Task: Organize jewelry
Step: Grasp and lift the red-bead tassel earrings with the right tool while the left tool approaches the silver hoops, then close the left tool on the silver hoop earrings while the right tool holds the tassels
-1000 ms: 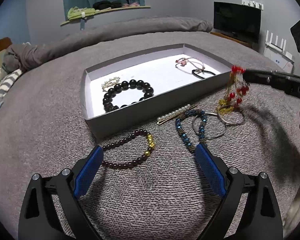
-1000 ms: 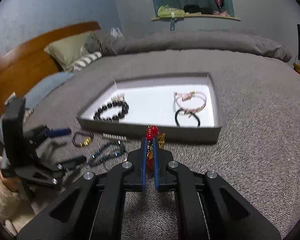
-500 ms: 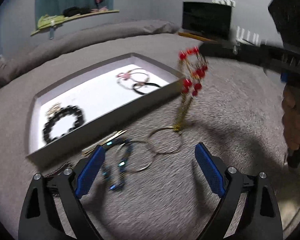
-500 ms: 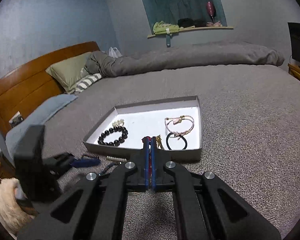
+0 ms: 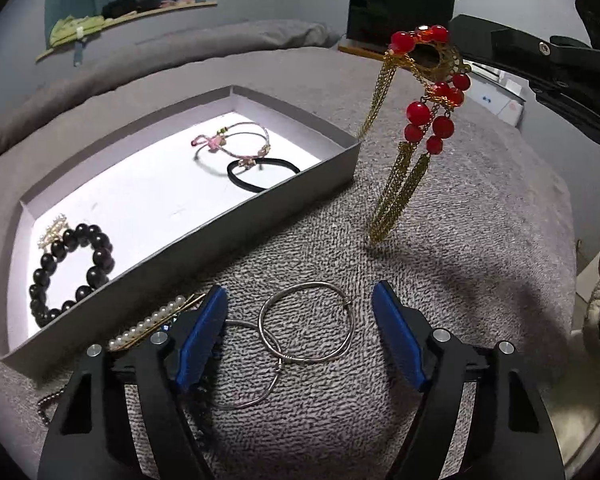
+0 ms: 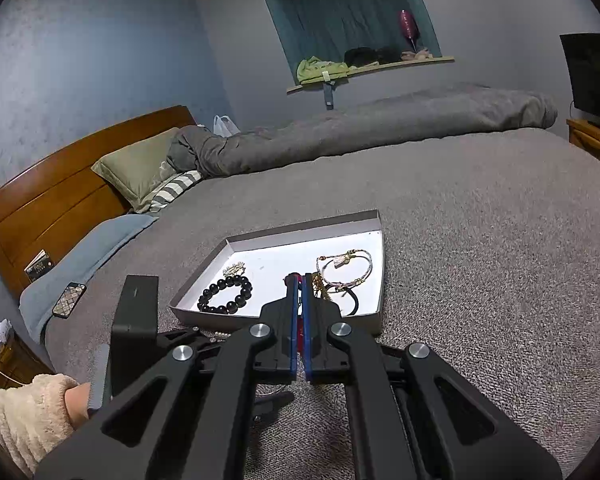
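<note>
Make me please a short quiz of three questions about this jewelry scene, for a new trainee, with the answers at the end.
1. True or false: the red bead ornament lies flat in the box.
2. Which item lies on the bed cover between the fingers of the left gripper? A) the black bead bracelet B) the silver rings C) the black hair tie
3. Fill in: the right gripper is ____ on the ornament.

Key
1. False: it hangs in the air from the right gripper, and only its gold chains reach down to the cover.
2. B
3. shut
</note>
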### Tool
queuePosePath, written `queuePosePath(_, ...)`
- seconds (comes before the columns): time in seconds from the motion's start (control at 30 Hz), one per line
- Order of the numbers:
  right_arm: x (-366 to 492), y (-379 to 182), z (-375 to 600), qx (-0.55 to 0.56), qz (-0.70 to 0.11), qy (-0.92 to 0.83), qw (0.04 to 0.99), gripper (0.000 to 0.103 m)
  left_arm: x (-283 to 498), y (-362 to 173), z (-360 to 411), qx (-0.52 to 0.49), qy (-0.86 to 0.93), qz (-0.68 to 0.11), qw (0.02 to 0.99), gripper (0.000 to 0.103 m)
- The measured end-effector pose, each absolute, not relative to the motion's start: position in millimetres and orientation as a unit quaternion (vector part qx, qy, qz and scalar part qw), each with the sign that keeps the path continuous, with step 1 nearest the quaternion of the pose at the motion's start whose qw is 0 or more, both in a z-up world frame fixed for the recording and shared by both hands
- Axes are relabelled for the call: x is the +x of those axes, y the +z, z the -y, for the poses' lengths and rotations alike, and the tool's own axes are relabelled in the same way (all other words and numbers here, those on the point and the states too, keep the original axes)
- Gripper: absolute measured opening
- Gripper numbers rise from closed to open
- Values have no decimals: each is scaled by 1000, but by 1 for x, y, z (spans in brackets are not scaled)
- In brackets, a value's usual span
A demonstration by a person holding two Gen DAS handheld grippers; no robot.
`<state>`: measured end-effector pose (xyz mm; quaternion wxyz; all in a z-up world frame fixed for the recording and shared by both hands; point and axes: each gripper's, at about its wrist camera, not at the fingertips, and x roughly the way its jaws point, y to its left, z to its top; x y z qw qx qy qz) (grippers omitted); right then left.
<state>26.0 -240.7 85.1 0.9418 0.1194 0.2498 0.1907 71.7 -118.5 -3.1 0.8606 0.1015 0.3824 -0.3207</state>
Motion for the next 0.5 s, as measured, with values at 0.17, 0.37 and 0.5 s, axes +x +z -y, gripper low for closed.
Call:
queuePosePath(0.17,27,82,239,116,-257,194,940,2,66,-4,118,118,-334,-376,856,65)
queuePosePath(0.37,28,81,238,116,-259,193,939,2,64,-9,121,126,-343,-376,851,59)
queuePosePath(0.5,28,81,237,113,-260,192,940,2,61,-8,125,137,-345,-369,852,48)
